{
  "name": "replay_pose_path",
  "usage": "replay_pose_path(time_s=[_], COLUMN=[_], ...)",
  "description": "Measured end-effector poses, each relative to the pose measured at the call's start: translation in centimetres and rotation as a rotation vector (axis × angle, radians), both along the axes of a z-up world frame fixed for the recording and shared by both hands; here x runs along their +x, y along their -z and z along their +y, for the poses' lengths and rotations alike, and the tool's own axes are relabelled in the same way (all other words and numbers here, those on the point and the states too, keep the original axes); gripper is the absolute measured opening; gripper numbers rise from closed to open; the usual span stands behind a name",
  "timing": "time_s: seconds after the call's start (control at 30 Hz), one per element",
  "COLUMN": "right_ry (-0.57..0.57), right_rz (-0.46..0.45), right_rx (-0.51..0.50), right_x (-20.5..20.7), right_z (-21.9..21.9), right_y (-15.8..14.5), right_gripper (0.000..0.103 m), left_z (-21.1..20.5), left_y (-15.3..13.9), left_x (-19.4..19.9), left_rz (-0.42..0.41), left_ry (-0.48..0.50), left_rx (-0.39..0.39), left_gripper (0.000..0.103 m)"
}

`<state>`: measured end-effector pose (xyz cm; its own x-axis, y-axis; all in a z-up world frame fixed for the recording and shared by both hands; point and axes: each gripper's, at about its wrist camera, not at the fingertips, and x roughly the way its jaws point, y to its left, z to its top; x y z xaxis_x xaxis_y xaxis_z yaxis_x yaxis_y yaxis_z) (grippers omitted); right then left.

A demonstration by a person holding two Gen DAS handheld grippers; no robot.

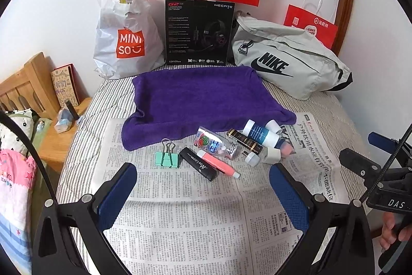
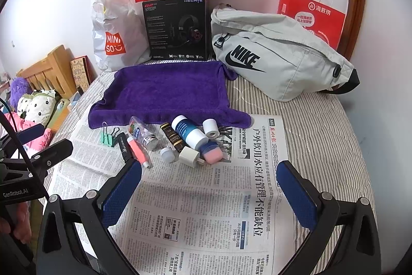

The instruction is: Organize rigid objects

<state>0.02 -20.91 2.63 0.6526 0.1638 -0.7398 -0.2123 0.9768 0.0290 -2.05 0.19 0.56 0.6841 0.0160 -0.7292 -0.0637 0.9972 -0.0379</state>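
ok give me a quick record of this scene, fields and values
surface: newspaper on a striped bed
clutter: green binder clip, black Horizon stick, pink highlighter, blue-and-white bottle, white charger plug
target area: purple towel, nothing on it
left gripper: open, holding nothing
right gripper: open, holding nothing

We are in a home bedroom. We see a bed (image 1: pixel 342 117) with a striped cover against a white wall, a wooden headboard (image 1: pixel 28 84) at far left, and a wooden nightstand (image 1: pixel 54 143) beside it. Patterned bedding (image 2: pixel 38 105) lies at left. Shopping bags (image 1: pixel 123 30), a headset box (image 1: pixel 199 32) and a grey waist bag (image 2: pixel 278 53) lean along the far wall.
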Motion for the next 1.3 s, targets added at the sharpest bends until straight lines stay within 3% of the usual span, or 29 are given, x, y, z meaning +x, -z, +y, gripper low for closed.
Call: replay_pose_path(time_s=[1.3], right_ry=[0.001], right_rz=[0.007], right_rx=[0.000], right_x=[-0.38], right_z=[0.02], right_y=[0.19], right_gripper=[0.103], left_z=[-0.04], left_y=[0.24], left_x=[-0.04], left_rz=[0.013], left_ry=[0.007], left_rx=[0.006], left_gripper=[0.103])
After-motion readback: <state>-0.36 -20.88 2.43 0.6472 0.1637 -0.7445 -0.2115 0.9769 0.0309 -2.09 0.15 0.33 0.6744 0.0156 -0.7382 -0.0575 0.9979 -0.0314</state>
